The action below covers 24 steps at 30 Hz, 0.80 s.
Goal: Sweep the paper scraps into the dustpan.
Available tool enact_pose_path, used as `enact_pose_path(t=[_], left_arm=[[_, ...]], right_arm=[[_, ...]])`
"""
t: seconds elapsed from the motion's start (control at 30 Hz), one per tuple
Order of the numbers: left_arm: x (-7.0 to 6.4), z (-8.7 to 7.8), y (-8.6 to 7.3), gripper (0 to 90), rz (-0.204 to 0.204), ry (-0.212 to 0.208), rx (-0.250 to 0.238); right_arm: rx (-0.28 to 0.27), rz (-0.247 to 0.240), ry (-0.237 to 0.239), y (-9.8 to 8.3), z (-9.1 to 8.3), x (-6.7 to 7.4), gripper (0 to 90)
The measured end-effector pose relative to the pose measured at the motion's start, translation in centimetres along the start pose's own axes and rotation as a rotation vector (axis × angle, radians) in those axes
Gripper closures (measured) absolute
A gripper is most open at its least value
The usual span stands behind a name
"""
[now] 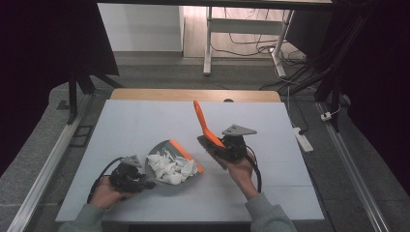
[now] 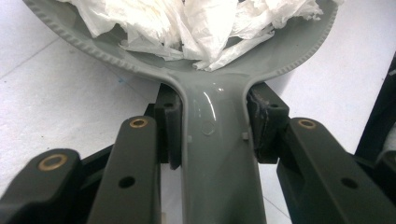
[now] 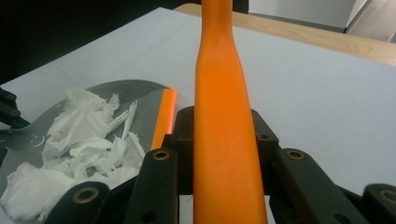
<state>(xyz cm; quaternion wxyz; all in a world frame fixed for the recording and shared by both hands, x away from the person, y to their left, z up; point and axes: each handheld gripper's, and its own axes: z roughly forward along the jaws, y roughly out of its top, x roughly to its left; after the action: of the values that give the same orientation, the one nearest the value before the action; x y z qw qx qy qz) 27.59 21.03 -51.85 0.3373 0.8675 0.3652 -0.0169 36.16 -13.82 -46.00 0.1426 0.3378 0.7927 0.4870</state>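
Grey and glossy, the dustpan handle (image 2: 217,154) sits clamped between the left gripper (image 1: 126,176) jaws; its pan holds crumpled white paper scraps (image 1: 171,166) behind an orange lip (image 1: 186,155). Clamped in the right gripper (image 1: 228,147), an orange brush handle (image 3: 224,135) rises over the white table (image 1: 145,121), perhaps tilted.

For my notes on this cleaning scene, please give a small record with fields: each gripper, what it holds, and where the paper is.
left gripper: shut on dustpan handle
right gripper: shut on brush handle, brush lifted beside the dustpan
paper: white crumpled scraps, piled inside the dustpan
dustpan: grey, orange lip, flat on table
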Motion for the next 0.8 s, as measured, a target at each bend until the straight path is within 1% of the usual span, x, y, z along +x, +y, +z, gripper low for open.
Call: enact_pose_path(t=[0.07,0.2,0.3,0.4,0.53,0.6,0.67,0.73,0.8], left_arm=[[-0.1,-0.1,0.0,61.1,-0.005,0.005,-0.01],[-0.2,-0.3,-0.2,61.1,-0.029,0.007,-0.034],[-0.2,-0.6,-0.3,61.1,-0.04,0.026,-0.047],[-0.3,-0.7,-0.4,61.1,-0.058,0.028,-0.07],[-0.4,-0.9,-0.6,61.1,-0.074,0.039,-0.087],[-0.4,-1.0,-0.7,61.1,-0.083,0.035,-0.095],[-0.5,-1.1,-0.8,61.1,-0.099,0.042,-0.116],[-0.6,-1.2,-0.9,61.1,-0.106,0.048,-0.125],[-0.7,-1.3,-0.9,61.2,-0.11,0.051,-0.133]], right_arm=[[-0.017,0.003,0.009,-0.2,-0.7,-0.2,70.4],[-0.039,-0.012,0.026,-0.4,-1.7,-0.5,70.4],[-0.051,-0.014,0.036,-0.6,-2.3,-0.7,70.4],[-0.064,-0.018,0.046,-0.8,-2.9,-0.8,70.4],[-0.074,-0.029,0.058,-1.2,-3.5,-0.9,70.4],[-0.076,-0.032,0.067,-1.4,-3.8,-1.0,70.4],[-0.073,-0.037,0.069,-1.5,-4.2,-1.2,70.4],[-0.08,-0.034,0.078,-1.8,-4.6,-1.3,70.4],[-0.076,-0.039,0.079,-2.0,-5.0,-1.4,70.4]])
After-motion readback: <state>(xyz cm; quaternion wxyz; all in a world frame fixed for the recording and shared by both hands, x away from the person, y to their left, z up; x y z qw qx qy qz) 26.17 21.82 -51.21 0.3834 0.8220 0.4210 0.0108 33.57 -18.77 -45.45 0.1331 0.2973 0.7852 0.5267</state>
